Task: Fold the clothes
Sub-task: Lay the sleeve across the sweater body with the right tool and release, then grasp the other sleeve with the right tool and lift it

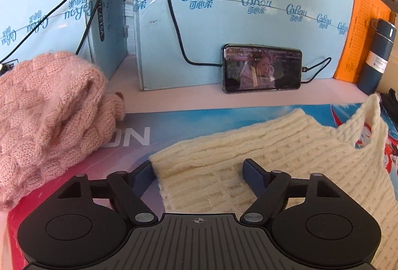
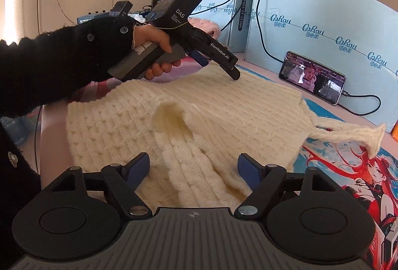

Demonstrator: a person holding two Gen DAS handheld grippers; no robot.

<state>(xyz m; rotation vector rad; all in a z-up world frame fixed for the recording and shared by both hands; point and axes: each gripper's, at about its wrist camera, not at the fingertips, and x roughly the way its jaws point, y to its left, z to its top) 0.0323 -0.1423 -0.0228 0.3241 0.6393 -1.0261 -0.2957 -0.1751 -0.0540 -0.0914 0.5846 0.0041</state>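
A cream knitted sweater (image 1: pixel 273 145) (image 2: pixel 223 106) lies spread on a printed desk mat (image 2: pixel 348 175), with a raised fold running down its middle and one sleeve (image 2: pixel 348 133) stretched out to the right. My left gripper (image 1: pixel 199 174) stands open over the sweater's left corner: one pad sits just off the edge and the other on the knit. In the right wrist view a hand in a black sleeve holds this left gripper (image 2: pixel 217 68) at the sweater's far edge. My right gripper (image 2: pixel 194 169) is open, and the raised fold lies loose between its fingers.
A pink knitted sweater (image 1: pixel 44 115) is heaped at the left. Light blue cartons (image 1: pixel 248 28) wall off the back. A phone (image 1: pixel 261 68) with a cable leans against them. An orange box (image 1: pixel 358 41) and a dark bottle (image 1: pixel 378 56) stand at the right.
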